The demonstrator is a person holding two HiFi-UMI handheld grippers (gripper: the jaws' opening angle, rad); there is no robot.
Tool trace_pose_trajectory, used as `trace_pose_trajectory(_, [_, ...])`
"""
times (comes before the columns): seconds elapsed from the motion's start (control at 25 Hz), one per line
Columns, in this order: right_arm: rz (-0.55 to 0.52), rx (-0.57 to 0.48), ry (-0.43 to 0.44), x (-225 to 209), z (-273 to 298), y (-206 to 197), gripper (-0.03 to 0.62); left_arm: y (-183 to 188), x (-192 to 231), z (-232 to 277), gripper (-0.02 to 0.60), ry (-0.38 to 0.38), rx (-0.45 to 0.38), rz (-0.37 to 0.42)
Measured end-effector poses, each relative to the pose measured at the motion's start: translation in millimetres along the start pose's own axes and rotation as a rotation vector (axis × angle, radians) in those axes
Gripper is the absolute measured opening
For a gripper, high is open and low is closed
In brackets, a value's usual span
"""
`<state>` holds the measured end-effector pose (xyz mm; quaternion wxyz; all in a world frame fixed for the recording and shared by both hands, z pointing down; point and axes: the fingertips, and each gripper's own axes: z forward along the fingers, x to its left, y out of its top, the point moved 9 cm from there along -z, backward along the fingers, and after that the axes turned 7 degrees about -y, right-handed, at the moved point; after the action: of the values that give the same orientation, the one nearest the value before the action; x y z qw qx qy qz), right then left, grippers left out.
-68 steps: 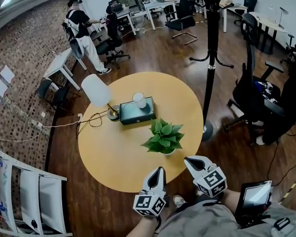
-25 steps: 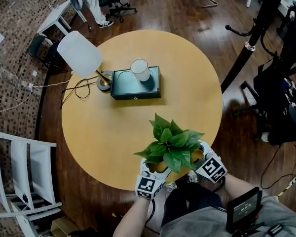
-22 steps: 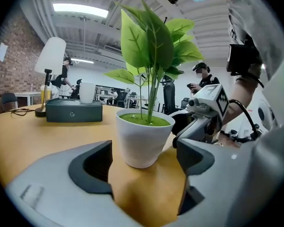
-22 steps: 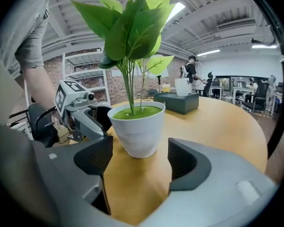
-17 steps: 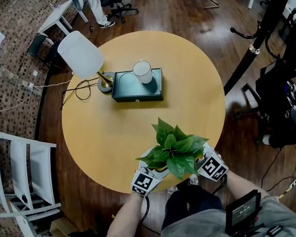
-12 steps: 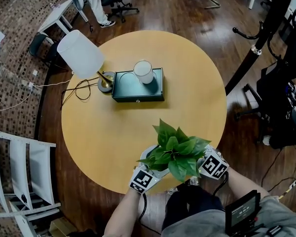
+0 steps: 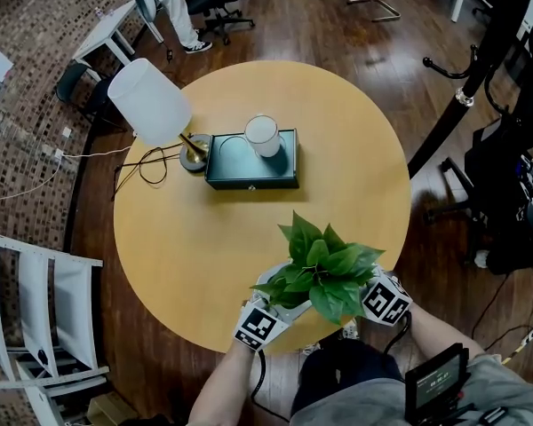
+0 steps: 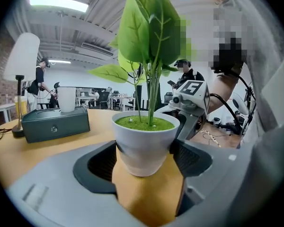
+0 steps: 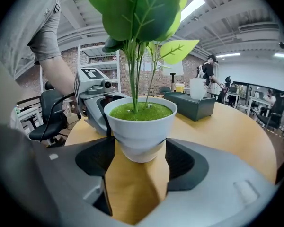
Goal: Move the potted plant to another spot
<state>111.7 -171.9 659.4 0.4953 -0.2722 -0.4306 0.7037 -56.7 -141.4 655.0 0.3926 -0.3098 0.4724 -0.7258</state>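
Note:
The potted plant [image 7: 320, 269], green leaves in a white pot [image 8: 144, 143], is at the near edge of the round wooden table [image 7: 204, 238]. My left gripper [image 7: 280, 302] takes the pot from the left and my right gripper [image 7: 360, 284] from the right, both partly under the leaves. In the left gripper view the pot sits between the jaws, which are closing, with both pads against its wall. The right gripper view shows the same on the pot [image 9: 141, 129]. Whether the base rests on the table I cannot tell.
A white-shaded lamp [image 7: 151, 105] with its cable [image 7: 147, 162] stands at the table's far left beside a dark green box [image 7: 251, 171] carrying a white cup [image 7: 265, 136]. A black coat stand [image 7: 480, 69] and office chairs are to the right, a white rack [image 7: 35, 309] to the left.
Earliest, both grippers hung short of the table, apart from the plant. Since a second ago they flank the pot; plant and grippers have shifted slightly and the left marker cube has rolled.

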Motion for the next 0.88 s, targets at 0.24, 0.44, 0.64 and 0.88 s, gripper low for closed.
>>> trace_pose_trajectory(0.24, [-0.023, -0.006, 0.011, -2.2, -16.7, 32.2, 0.344, 31.7, -5.1, -13.5, 0.379, 0.025, -0.017, 0.001])
trace_pose_trajectory(0.44, [-0.050, -0.021, 0.015, -0.4, -39.9, 75.9, 0.344, 76.3, -13.9, -35.4, 0.379, 0.054, -0.031, 0.026])
trace_pose_trajectory(0.64, [-0.089, -0.064, 0.005, -7.8, -58.6, 123.2, 0.344, 125.5, -11.4, -56.1, 0.379, 0.088, -0.048, 0.077])
trace_pose_trajectory(0.88, [-0.105, -0.098, 0.015, -1.8, -85.3, 162.9, 0.342, 170.2, -27.3, -79.5, 0.377, 0.112, -0.057, 0.096])
